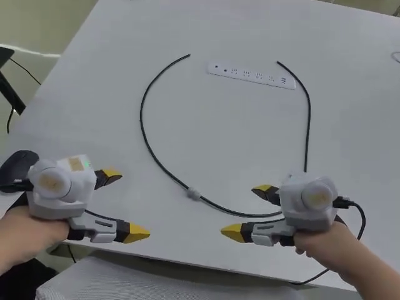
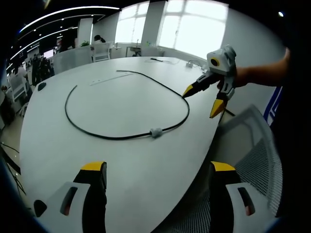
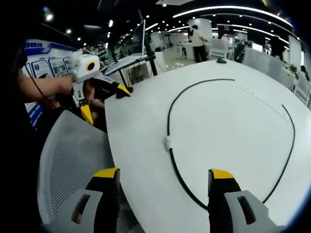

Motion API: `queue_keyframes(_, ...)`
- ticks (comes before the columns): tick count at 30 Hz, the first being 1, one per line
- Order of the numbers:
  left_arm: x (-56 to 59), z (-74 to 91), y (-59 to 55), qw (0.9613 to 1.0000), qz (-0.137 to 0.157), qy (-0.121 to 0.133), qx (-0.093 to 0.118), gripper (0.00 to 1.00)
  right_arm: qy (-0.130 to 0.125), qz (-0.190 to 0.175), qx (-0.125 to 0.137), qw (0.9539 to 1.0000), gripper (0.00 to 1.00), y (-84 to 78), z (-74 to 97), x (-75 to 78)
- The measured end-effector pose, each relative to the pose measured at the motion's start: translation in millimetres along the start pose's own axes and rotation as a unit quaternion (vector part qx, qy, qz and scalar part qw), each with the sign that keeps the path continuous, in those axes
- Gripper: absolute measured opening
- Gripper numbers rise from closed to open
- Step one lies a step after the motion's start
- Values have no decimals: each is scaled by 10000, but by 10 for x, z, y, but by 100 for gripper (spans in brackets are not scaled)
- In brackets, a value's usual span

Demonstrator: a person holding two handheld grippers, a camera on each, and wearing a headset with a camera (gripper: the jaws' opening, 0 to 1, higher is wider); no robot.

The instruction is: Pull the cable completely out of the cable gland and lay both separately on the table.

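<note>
A long black cable (image 1: 149, 140) curves in a wide loop across the white table (image 1: 237, 131). It runs through a small grey cable gland (image 1: 194, 195) near the front edge. In the left gripper view the cable (image 2: 97, 133) and the gland (image 2: 156, 132) lie ahead. The gland (image 3: 167, 142) sits on the cable (image 3: 171, 104) in the right gripper view too. My left gripper (image 1: 129, 205) is open at the front left, nothing between its jaws. My right gripper (image 1: 245, 210) is open at the front right, close beside the cable's near bend. The gland lies between the two grippers.
A white power strip (image 1: 251, 75) lies at the back of the table, between the cable's two ends. A grey mesh chair (image 1: 75, 281) stands under the front edge. A thin black lead (image 1: 356, 215) hangs from the right gripper.
</note>
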State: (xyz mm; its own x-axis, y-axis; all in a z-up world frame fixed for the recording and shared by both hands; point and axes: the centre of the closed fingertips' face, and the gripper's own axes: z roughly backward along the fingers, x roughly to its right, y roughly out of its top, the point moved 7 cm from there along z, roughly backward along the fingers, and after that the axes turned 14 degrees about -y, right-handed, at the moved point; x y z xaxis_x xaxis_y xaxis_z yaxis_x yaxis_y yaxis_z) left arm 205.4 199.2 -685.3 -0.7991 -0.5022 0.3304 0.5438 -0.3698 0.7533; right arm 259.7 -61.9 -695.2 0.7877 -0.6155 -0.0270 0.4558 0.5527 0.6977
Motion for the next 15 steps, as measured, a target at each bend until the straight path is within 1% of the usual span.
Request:
queue_keyframes(3,-31,3,-5,10000,6,-2,-9,86,-5,15,-61,10000,69,35,-65,12)
queue_keyframes(6,-64,6,-5,10000,-8,-3,5,87,-7,19,-116,9999,67,81,-148,11)
queue_keyframes(7,-79,12,-3,10000,-9,43,14,88,-12,43,-135,9999,66,94,-178,9)
queue_keyframes(10,-83,15,-4,10000,5,20,42,88,-21,67,-233,9997,63,100,-255,11)
queue_keyframes(12,-79,8,-22,10000,-17,19,11,88,-25,85,-318,9995,59,102,-303,13)
queue_keyframes(15,-76,-11,-61,10000,-25,1,-36,89,-28,131,-406,9991,56,104,-362,12)
